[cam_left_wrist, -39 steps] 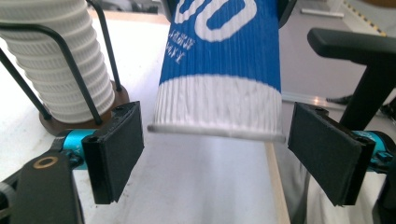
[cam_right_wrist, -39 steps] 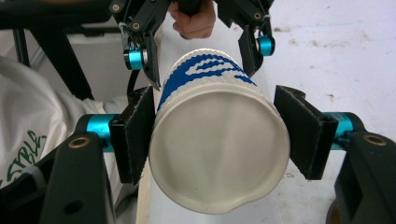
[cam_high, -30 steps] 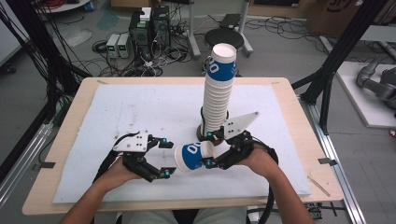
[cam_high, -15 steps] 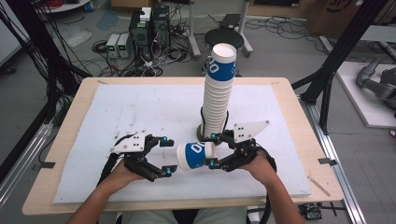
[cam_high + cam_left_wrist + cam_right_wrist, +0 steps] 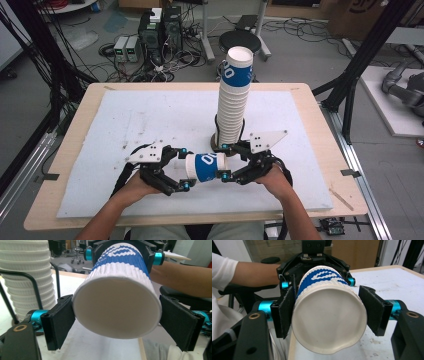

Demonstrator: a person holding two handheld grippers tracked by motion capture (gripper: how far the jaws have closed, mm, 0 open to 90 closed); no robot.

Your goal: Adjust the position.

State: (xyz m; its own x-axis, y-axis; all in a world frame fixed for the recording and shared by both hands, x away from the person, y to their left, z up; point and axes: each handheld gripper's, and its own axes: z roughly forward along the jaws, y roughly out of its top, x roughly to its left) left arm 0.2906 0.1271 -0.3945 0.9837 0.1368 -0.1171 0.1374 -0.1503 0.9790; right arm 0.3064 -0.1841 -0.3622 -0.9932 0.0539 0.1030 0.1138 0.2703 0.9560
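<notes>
A white paper cup with a blue band (image 5: 207,167) lies on its side just above the white mat, held between my two grippers. My right gripper (image 5: 223,161) is shut on its right end; in the right gripper view the pads squeeze the cup (image 5: 329,320) and its rim is dented. My left gripper (image 5: 186,169) is open around the other end; its jaws have just been opening, and the cup (image 5: 117,307) sits between the pads (image 5: 60,322), which only flank the rim. A tall stack of the same cups (image 5: 232,105) stands right behind.
The stack stands inside a black wire holder (image 5: 217,125) on the white mat (image 5: 125,125), and shows at the left of the left gripper view (image 5: 27,277). The wooden table edge (image 5: 50,210) runs around the mat. Computers and cables lie on the floor behind.
The right gripper has sunk a little with the cup, bringing it level. The left gripper's jaws have spread apart around the cup's left end.
</notes>
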